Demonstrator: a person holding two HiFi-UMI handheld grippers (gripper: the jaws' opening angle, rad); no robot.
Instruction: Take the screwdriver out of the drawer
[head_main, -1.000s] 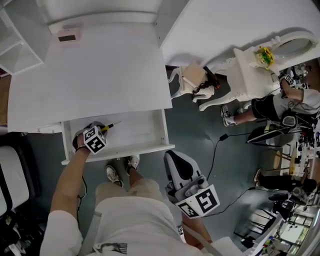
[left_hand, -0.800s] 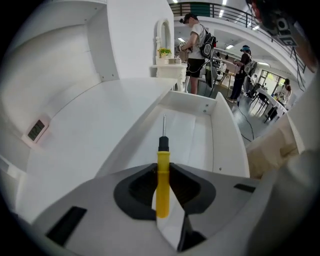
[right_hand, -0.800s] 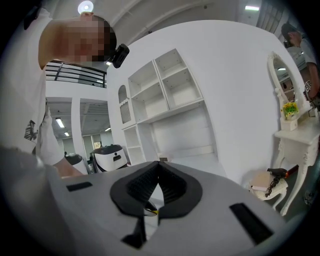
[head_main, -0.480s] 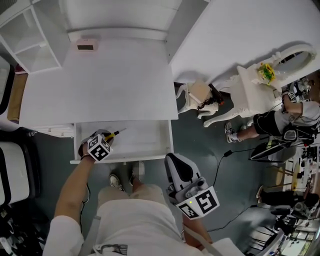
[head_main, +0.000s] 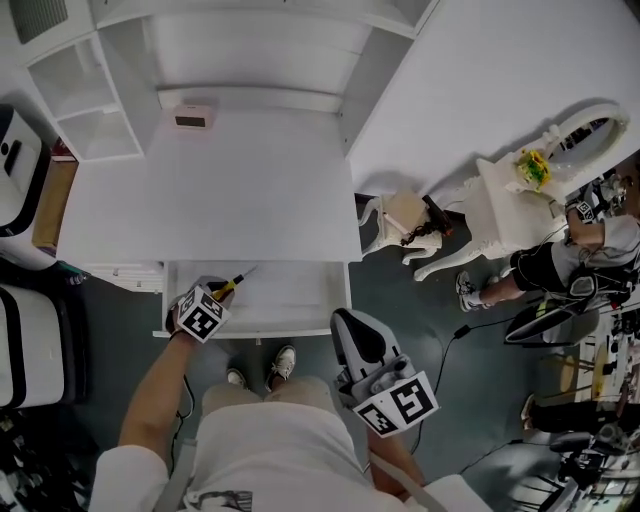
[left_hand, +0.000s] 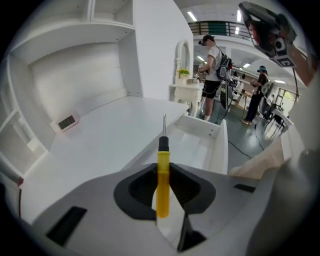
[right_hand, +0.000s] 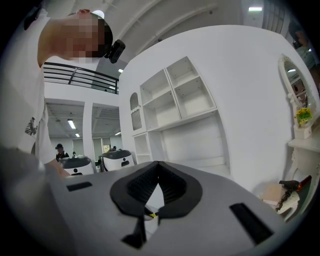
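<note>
A screwdriver (head_main: 232, 285) with a yellow handle and thin metal shaft is clamped in my left gripper (head_main: 222, 293), above the left end of the open white drawer (head_main: 305, 300). In the left gripper view the handle (left_hand: 163, 175) stands upright between the black pads, and the left gripper (left_hand: 163, 187) is shut on it, shaft pointing over the desk top (left_hand: 115, 140). My right gripper (head_main: 352, 335) hangs to the right of the drawer front, over the floor. In the right gripper view the right gripper (right_hand: 158, 172) has its pads meeting at the tips, with nothing held.
A small digital clock (head_main: 192, 121) sits at the back of the white desk, with open shelves (head_main: 85, 100) to the left. An ornate white dressing table (head_main: 510, 185) and stool (head_main: 400, 213) stand at right, with people (head_main: 575, 250) beyond. My feet (head_main: 283, 360) are below the drawer.
My left gripper has lifted up from inside the drawer with the screwdriver still clamped, and has rolled a little. The right gripper has stayed near the drawer's right front corner.
</note>
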